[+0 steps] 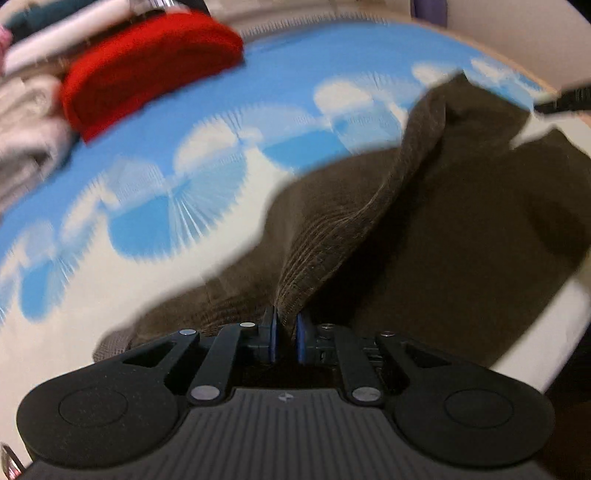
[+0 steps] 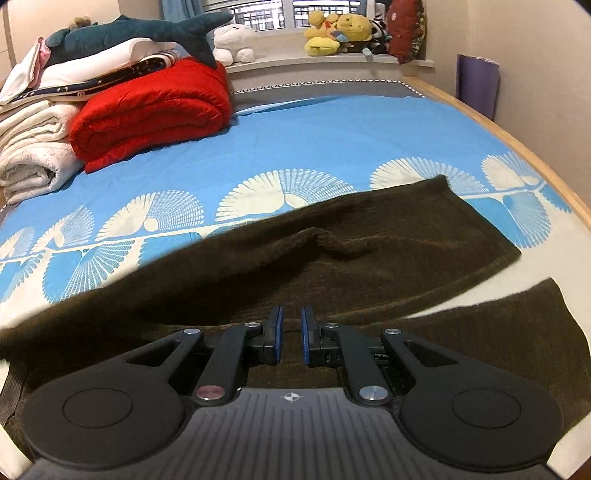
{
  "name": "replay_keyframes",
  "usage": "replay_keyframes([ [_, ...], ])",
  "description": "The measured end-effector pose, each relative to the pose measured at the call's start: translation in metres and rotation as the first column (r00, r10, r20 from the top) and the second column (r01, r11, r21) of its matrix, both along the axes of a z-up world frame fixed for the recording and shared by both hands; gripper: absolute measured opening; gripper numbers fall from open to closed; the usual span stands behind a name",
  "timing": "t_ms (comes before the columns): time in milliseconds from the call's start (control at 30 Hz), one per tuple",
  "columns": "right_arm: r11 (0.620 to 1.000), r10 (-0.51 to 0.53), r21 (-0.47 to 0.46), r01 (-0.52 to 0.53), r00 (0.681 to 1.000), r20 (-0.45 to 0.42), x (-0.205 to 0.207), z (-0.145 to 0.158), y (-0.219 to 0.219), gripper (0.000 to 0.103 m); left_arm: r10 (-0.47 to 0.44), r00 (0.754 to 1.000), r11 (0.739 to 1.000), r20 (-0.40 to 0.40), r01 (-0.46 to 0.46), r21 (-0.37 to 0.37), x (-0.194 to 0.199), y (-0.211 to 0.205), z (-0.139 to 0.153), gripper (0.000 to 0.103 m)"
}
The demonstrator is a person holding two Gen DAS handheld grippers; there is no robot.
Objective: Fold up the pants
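Note:
Dark brown corduroy pants [image 1: 424, 221] lie on the blue-and-white bed sheet [image 1: 166, 177]. My left gripper [image 1: 287, 321] is shut on a raised fold of the pants, pulling a ridge of cloth up off the bed; this view is motion-blurred. In the right wrist view the pants [image 2: 332, 251] spread across the bed with both legs running to the right. My right gripper [image 2: 291, 321] is low over the pants with a narrow gap between the blue pads [image 2: 304, 332]; no cloth shows between them. A black gripper part [image 1: 565, 99] shows at the left wrist view's far right edge.
A folded red blanket [image 2: 155, 107] and stacked white blankets [image 2: 33, 147] sit at the bed's far left, with a plush shark [image 2: 140, 33] on top. Plush toys [image 2: 340, 33] line the windowsill. The wooden bed edge [image 2: 524, 147] runs along the right.

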State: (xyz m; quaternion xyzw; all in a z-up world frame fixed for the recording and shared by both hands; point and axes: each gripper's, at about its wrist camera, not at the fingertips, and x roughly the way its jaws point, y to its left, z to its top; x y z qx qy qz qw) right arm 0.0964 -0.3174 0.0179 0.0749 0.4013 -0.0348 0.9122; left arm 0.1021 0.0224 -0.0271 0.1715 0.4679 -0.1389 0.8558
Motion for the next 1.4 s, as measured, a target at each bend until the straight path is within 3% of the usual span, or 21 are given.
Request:
replay_keyframes([
  [67,1.0,-0.026,0.017,0.026,1.0,-0.004,-0.006,0.0,-0.005,0.011,0.031,0.998,0.999,-0.049,-0.033,-0.042,0.003,0.008,-0.006,0.017],
  [133,0.997,-0.058,0.048,0.059,0.998,-0.025,-0.01,-0.003,-0.011,0.011,0.086,0.992,0.986,-0.098,-0.099,-0.137,0.009,0.023,-0.006,0.021],
  [200,0.992,-0.088,0.09,0.092,0.995,-0.051,-0.013,-0.007,-0.018,0.011,0.116,0.98,0.961,-0.164,-0.152,-0.23,0.014,0.037,-0.006,0.039],
  [233,0.987,-0.104,0.113,0.11,0.993,-0.062,-0.014,-0.009,-0.021,0.011,0.131,0.969,0.943,-0.209,-0.187,-0.276,0.016,0.044,-0.007,0.055],
  [300,0.983,-0.123,0.129,0.133,0.989,-0.077,-0.015,-0.012,-0.027,0.011,0.149,0.947,0.911,-0.284,-0.243,-0.332,0.022,0.055,-0.009,0.06],
  [467,0.982,-0.139,0.116,0.148,0.987,-0.086,-0.017,-0.015,-0.025,0.011,0.171,0.901,0.897,-0.398,-0.31,-0.316,0.03,0.064,-0.026,0.062],
  [567,0.986,-0.121,0.102,0.13,0.989,-0.087,-0.016,-0.016,-0.022,0.011,0.212,0.873,0.871,-0.439,-0.373,-0.32,0.036,0.074,-0.035,0.076],
  [633,0.989,-0.11,0.087,0.117,0.991,-0.082,-0.016,-0.016,-0.02,0.011,0.266,0.85,0.826,-0.454,-0.444,-0.347,0.041,0.086,-0.037,0.083],
  [800,0.99,-0.104,0.087,0.111,0.991,-0.081,-0.012,-0.016,-0.019,0.011,0.42,0.772,0.644,-0.477,-0.623,-0.443,0.052,0.125,-0.033,0.083],
  [833,0.99,-0.102,0.088,0.109,0.992,-0.08,-0.012,-0.016,-0.019,0.011,0.446,0.756,0.616,-0.48,-0.648,-0.447,0.055,0.13,-0.033,0.083],
  [900,0.991,-0.098,0.083,0.105,0.992,-0.079,-0.011,-0.016,-0.018,0.011,0.478,0.731,0.585,-0.487,-0.678,-0.444,0.059,0.134,-0.033,0.083],
  [1000,0.991,-0.095,0.084,0.101,0.992,-0.078,-0.009,-0.016,-0.017,0.011,0.48,0.725,0.587,-0.495,-0.684,-0.433,0.068,0.13,-0.034,0.081],
  [1100,0.99,-0.102,0.088,0.108,0.992,-0.071,-0.007,-0.015,-0.016,0.011,0.487,0.732,0.618,-0.477,-0.675,-0.404,0.072,0.124,-0.035,0.063],
  [1167,0.987,-0.114,0.103,0.12,0.992,-0.06,-0.005,-0.013,-0.016,0.011,0.496,0.728,0.639,-0.473,-0.675,-0.368,0.075,0.122,-0.04,0.04],
  [1267,0.982,-0.135,0.124,0.14,0.99,-0.041,-0.002,-0.01,-0.018,0.011,0.51,0.71,0.655,-0.486,-0.687,-0.316,0.074,0.122,-0.047,0.037],
  [1333,0.978,-0.153,0.141,0.155,0.988,-0.027,0.001,-0.008,-0.02,0.011,0.508,0.699,0.637,-0.503,-0.698,-0.327,0.07,0.126,-0.046,0.037],
  [1400,0.972,-0.172,0.162,0.173,0.985,-0.016,0.006,-0.007,-0.025,0.011,0.491,0.709,0.625,-0.506,-0.692,-0.361,0.065,0.127,-0.04,0.037],
])
